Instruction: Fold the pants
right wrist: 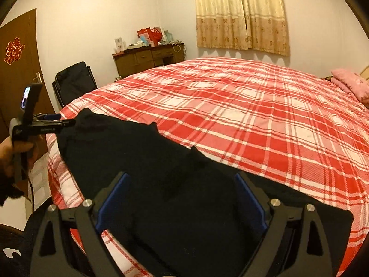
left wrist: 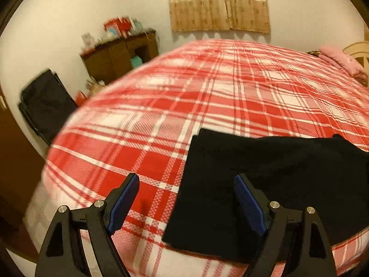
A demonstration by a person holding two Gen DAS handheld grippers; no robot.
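On the near edge of the bed (right wrist: 230, 106) lie the black pants (right wrist: 143, 161), a soft matte fabric folded into a long flat slab with one crisp squared corner hanging slightly over the mattress side. They look thick, kinda fleece-like, though the weave is too dark to make out. Bed cover is a red, pink and white plaid with a fine woven diamond texture, pulled pretty smooth. Left gripper (left wrist: 186, 187) has its fingers spread wide with nothing between them; blue ribbed pads on black plastic arms, one over the plaid, the other over the pants' left part. From the right wrist view you can see it from the side, held in a hand (right wrist: 16, 152) at the pants' far end. Right gripper (right wrist: 181, 182) is also spread wide, hovering above the pants' near end, not pinching anything as far as I can tell. Back by the wall there's a brown wooden dresser (right wrist: 147, 57) with drawers, top cluttered with red bags and boxes, contents too small to tell. Black folding chair (right wrist: 73, 80) beside it, beige patterned curtain (right wrist: 242, 13), pink pillow (right wrist: 348, 80) at the bed's right.
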